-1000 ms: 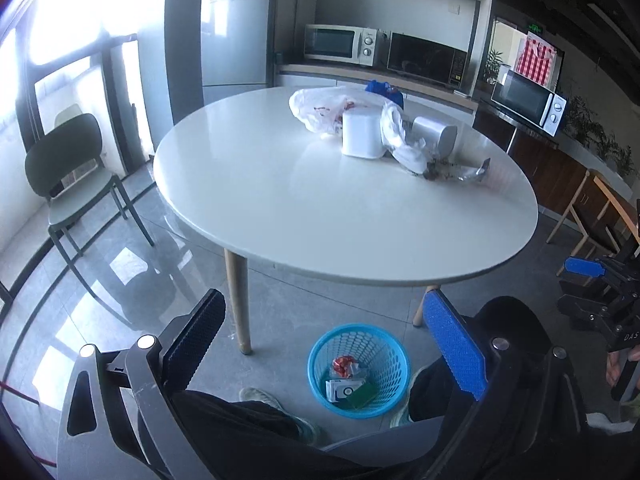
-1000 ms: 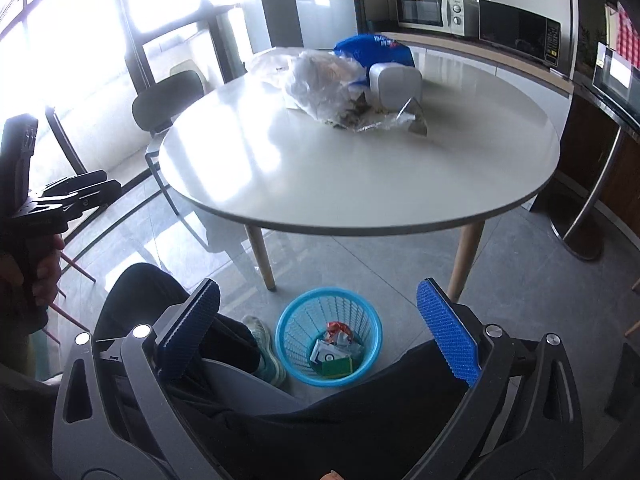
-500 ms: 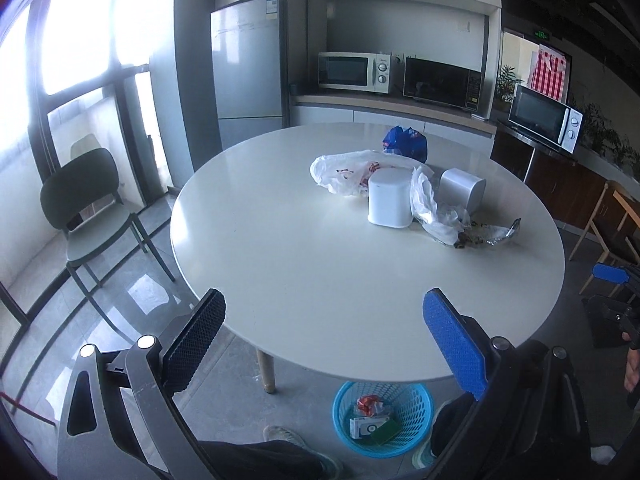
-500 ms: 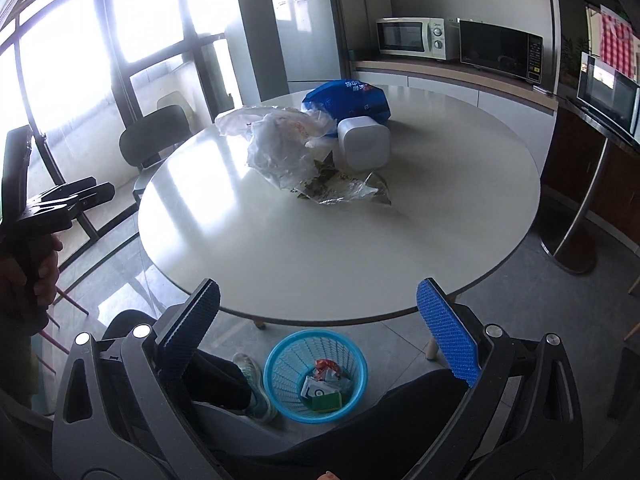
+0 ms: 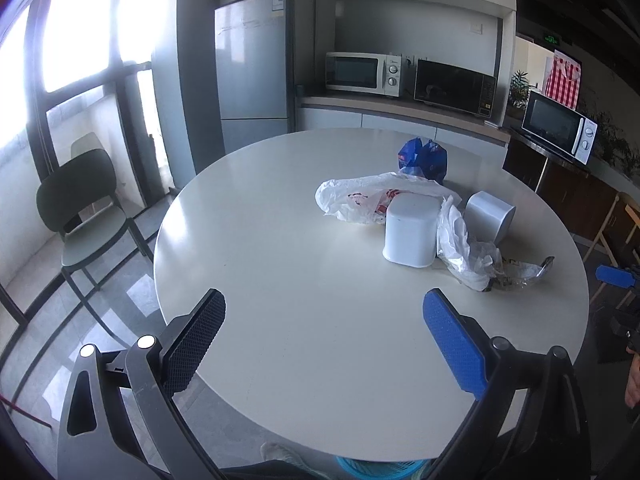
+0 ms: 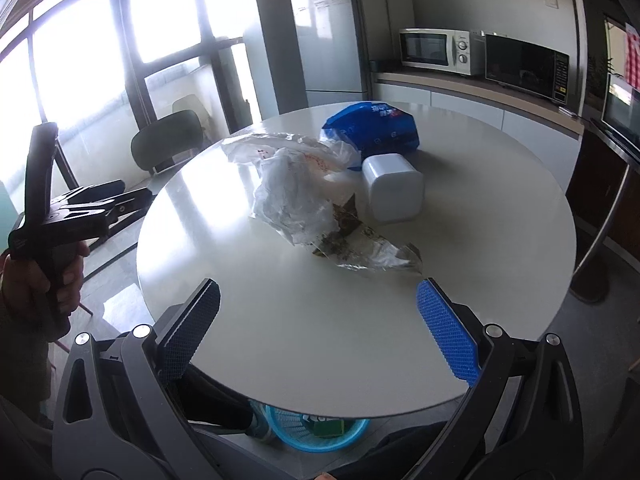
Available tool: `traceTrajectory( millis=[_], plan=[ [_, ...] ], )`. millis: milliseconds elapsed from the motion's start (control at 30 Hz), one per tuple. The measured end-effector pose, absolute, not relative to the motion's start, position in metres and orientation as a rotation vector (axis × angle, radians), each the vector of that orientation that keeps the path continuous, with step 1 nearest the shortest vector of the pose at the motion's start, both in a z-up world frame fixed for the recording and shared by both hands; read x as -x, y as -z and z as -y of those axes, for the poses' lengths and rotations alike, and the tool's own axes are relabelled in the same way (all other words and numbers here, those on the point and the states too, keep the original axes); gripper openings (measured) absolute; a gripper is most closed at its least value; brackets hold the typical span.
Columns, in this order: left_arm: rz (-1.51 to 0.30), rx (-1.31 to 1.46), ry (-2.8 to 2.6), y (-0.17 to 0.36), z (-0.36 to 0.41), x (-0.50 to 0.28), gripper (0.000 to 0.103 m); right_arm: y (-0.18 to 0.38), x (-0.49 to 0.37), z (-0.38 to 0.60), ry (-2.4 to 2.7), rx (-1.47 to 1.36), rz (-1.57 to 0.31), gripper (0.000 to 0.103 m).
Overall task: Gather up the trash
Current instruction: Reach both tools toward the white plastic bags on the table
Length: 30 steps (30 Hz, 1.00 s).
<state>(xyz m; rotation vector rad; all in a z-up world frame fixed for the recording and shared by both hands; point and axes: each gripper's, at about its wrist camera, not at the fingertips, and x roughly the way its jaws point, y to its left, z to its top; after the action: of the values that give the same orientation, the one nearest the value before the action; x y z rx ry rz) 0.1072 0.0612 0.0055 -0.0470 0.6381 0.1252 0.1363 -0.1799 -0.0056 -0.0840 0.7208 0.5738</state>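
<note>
Both grippers hang over the near edge of the round surface (image 5: 304, 280), fingers spread wide and holding nothing: the left gripper (image 5: 324, 320) and the right gripper (image 6: 316, 316). The near half of the surface is bare. The trash sits past the middle toward the far right edge: a white bag (image 5: 360, 198), a blue bag (image 6: 372, 126), a clear wrapper (image 6: 372, 254) and two white tubs (image 5: 410, 230). The blue basket (image 6: 316, 432) stands on the floor under the near edge.

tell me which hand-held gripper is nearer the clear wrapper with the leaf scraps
Right. The right hand-held gripper hangs open just short of the wrapper, while the left one sits farther back, with the wrapper off to its right.
</note>
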Motion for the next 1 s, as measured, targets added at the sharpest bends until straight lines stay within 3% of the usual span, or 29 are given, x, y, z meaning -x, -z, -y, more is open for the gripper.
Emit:
traceTrajectory(
  millis=[500,800,867,933,1000],
  plan=[
    [-0.732,-0.041,-0.079,-0.003,-0.067,-0.189,0.097,0.019,-0.178,0.086,-0.667,0.282,-0.752,0.092],
    [-0.759,-0.156,-0.068,-0.01,-0.071,-0.229,0.095,0.024,-0.202,0.068,-0.624,0.307,-0.792,0.077],
    [-0.79,-0.182,-0.05,-0.008,-0.069,-0.239,0.088,0.025,-0.207,0.068,-0.616,0.298,-0.803,0.072],
    [-0.806,-0.216,-0.027,-0.006,-0.065,-0.246,0.078,0.027,-0.211,0.068,-0.614,0.287,-0.824,0.06],
    [-0.809,-0.257,0.007,-0.004,-0.059,-0.251,0.053,0.028,-0.218,0.068,-0.621,0.274,-0.842,0.053]
  ],
)
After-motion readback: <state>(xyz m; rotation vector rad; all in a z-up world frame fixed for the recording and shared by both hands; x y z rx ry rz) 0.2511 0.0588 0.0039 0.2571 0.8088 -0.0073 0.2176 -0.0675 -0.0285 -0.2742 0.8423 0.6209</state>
